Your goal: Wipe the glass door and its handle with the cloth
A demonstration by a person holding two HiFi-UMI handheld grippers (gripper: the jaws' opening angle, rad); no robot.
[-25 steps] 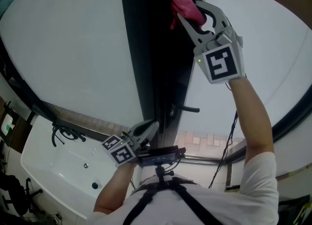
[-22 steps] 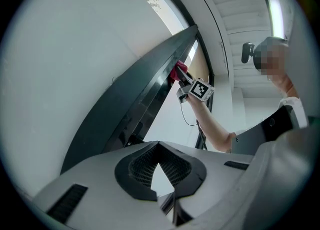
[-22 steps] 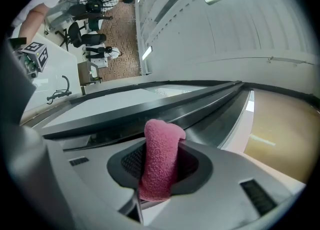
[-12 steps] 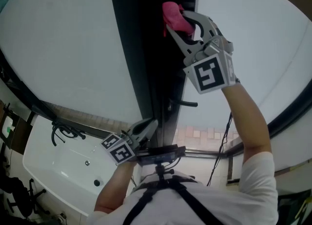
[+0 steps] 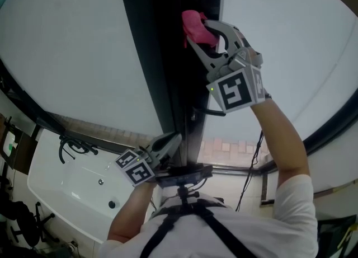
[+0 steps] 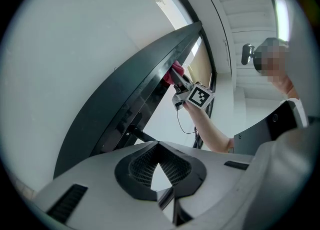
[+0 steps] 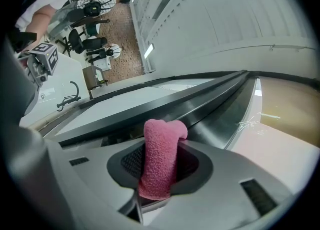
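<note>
Leftward and slightly lower than a second ago, the right claw (image 5: 197, 30) grips the pink cloth (image 5: 193, 22) against the dark door frame (image 5: 162, 55), upper centre. The left claw (image 5: 173, 140) hangs closed and empty at lower centre, near the handle (image 5: 212, 111).
</note>
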